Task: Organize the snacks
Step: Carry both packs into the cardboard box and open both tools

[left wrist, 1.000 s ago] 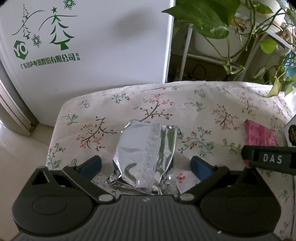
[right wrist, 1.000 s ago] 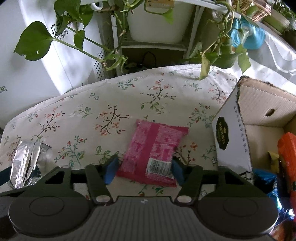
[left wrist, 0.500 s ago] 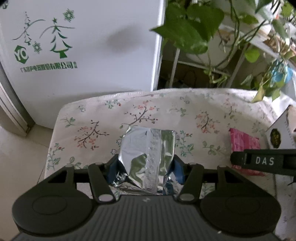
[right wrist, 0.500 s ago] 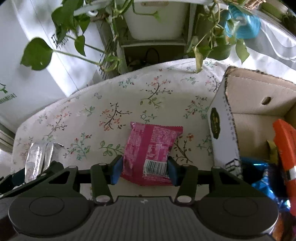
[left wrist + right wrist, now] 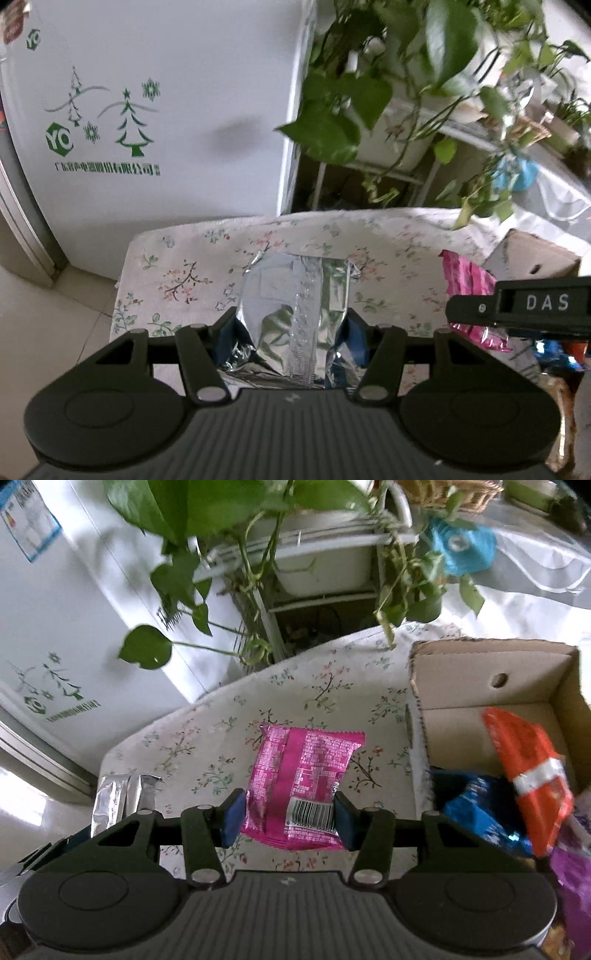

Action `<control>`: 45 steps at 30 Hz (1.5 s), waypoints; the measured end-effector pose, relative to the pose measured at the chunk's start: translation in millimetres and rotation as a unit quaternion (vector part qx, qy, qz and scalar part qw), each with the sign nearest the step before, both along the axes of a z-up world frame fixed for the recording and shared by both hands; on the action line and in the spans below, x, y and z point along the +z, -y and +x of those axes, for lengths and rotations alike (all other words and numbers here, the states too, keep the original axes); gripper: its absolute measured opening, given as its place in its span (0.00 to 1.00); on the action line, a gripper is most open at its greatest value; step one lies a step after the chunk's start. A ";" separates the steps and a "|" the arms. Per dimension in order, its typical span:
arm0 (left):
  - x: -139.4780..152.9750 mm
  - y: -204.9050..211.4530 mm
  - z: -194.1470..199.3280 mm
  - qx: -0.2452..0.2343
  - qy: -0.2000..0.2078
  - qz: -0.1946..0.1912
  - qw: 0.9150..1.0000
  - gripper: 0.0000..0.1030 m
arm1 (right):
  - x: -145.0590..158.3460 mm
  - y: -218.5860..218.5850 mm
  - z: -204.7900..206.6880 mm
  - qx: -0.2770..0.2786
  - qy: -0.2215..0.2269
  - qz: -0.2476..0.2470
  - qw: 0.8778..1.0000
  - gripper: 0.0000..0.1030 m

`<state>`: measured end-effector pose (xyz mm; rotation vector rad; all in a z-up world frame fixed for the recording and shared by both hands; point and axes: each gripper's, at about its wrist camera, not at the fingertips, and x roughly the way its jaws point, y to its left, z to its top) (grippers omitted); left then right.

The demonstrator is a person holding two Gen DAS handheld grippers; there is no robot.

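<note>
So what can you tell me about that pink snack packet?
The pink snack packet is a flat, glossy foil-like pouch with crimped ends, seen from its back: fine white print, a centre seam and a barcode near the bottom. The right gripper has its blue-padded jaws clamped on its lower sides, above the floral tablecloth, left of the cardboard box.

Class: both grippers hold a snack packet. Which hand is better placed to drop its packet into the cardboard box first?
Right: the right gripper holds the pink packet beside the cardboard box; the silver packet sits farther away.
</note>
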<state>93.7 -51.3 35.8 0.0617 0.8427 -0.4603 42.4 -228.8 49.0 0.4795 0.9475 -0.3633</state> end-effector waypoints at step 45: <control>24.9 72.8 -160.1 -0.187 0.036 -0.068 0.979 0.56 | 74.7 118.8 -165.6 -0.078 0.092 -0.030 0.992 0.55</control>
